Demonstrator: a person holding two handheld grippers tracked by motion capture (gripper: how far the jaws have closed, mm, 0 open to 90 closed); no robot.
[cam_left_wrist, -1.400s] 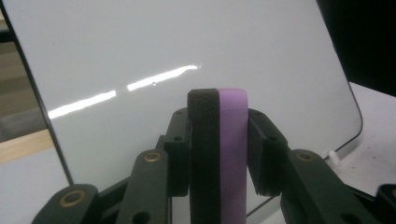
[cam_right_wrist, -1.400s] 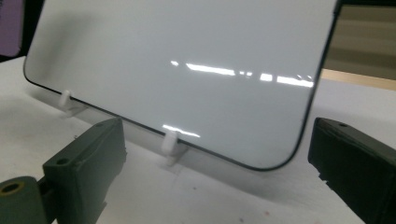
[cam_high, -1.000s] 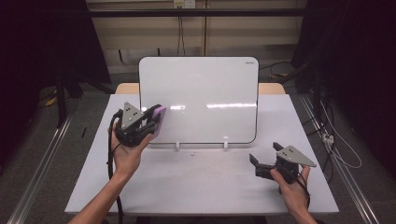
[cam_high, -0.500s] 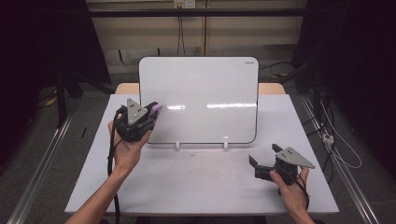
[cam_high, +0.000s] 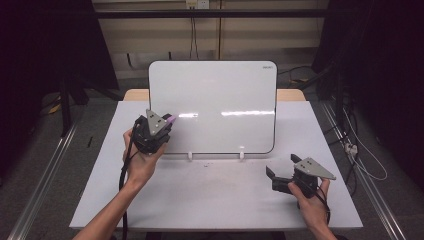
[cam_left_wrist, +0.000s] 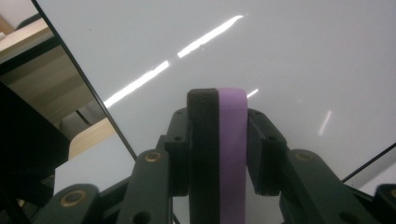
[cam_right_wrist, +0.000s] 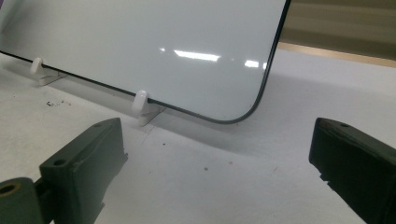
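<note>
A purple and black eraser (cam_left_wrist: 218, 154) sits upright, clamped between the two black jaws of the left tool (cam_high: 159, 128), with its long axis running along the jaws and its top end pointing toward a whiteboard (cam_high: 220, 100). In the left gripper view the black felt half lies to the left and the purple half to the right, and the glossy board surface rises directly ahead and just beyond the eraser's tip; whether the tip already touches the board cannot be told. In the high view the left tool is held up at the board's lower left area, with a sliver of purple showing at its front against the white face. The board stands nearly upright at the far middle of the table (cam_high: 210, 200), propped on two small white clips (cam_high: 241, 154) at its bottom edge, and its face looks clean apart from bright streaks of reflected light. So the board lies straight ahead of the left tool, which is by far the nearer of the two. The right tool (cam_high: 284, 172) rests low on the table near the board's lower right corner, well apart from the eraser, its jaws spread wide and holding nothing. No container is on the table.
</note>
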